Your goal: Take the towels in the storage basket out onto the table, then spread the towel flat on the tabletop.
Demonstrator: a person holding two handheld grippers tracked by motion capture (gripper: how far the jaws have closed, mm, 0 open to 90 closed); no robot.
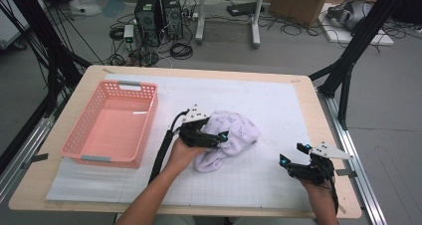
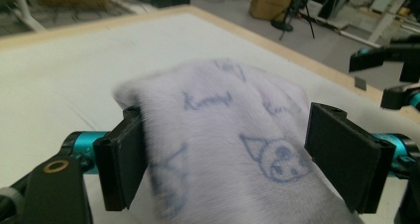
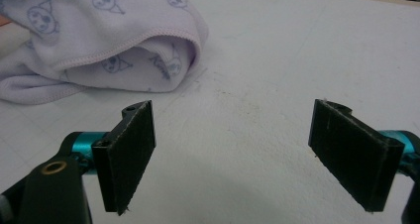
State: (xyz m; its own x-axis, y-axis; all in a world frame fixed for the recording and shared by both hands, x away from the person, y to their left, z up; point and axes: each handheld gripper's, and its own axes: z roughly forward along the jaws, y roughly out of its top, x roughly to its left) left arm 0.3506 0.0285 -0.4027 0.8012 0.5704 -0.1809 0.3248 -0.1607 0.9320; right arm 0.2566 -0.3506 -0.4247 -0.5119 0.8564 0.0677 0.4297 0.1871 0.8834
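Note:
A pale lilac garment printed with small cartoon faces lies bunched at the middle of the white mat. My left gripper reaches into it from the left. In the left gripper view the garment bulges up between the wide-apart jaws of my left gripper; the left jaw touches the fabric and the right jaw stands off it. My right gripper hovers open near the front right of the mat, apart from the garment. In its own view the right gripper has bare mat between the jaws, and the garment lies beyond at upper left.
An empty pink plastic basket stands at the left of the white gridded mat on the wooden table. Beyond the table's far edge are computer towers, cables and black frame legs on the floor.

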